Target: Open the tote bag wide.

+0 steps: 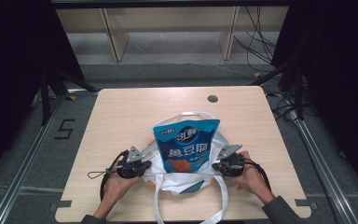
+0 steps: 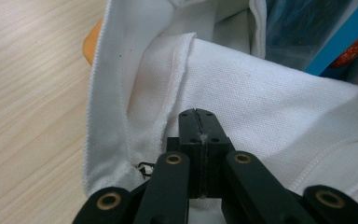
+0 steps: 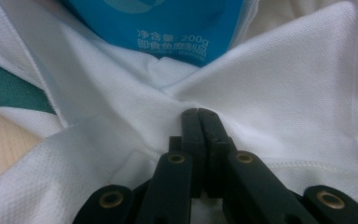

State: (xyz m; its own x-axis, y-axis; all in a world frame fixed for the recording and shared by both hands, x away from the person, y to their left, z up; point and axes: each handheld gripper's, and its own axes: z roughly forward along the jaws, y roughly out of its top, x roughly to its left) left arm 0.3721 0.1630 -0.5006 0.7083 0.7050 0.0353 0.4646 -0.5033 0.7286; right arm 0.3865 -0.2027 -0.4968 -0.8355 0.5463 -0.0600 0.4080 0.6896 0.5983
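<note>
A white cloth tote bag [image 1: 179, 181] lies on the wooden table [image 1: 121, 112] with a blue snack pouch [image 1: 186, 144] sticking out of its mouth toward the far side. My left gripper [image 1: 146, 164] is at the bag's left edge, shut on the white fabric [image 2: 261, 102]. At the bag's right edge, my right gripper [image 1: 216, 164] is likewise shut on bunched fabric [image 3: 270, 93]. In the left gripper view the jaws [image 2: 198, 116] press together beside a hem. The right gripper [image 3: 199, 114] has the pouch [image 3: 168, 23] just beyond it.
Two bag straps [image 1: 156, 205] trail toward the near table edge, and another loops behind the pouch [image 1: 193, 113]. A round cable hole [image 1: 212, 98] sits at the far right of the table. An orange patch [image 2: 89, 43] peeks from under the bag. Wooden frames [image 1: 116, 39] and cables [image 1: 256, 42] stand beyond.
</note>
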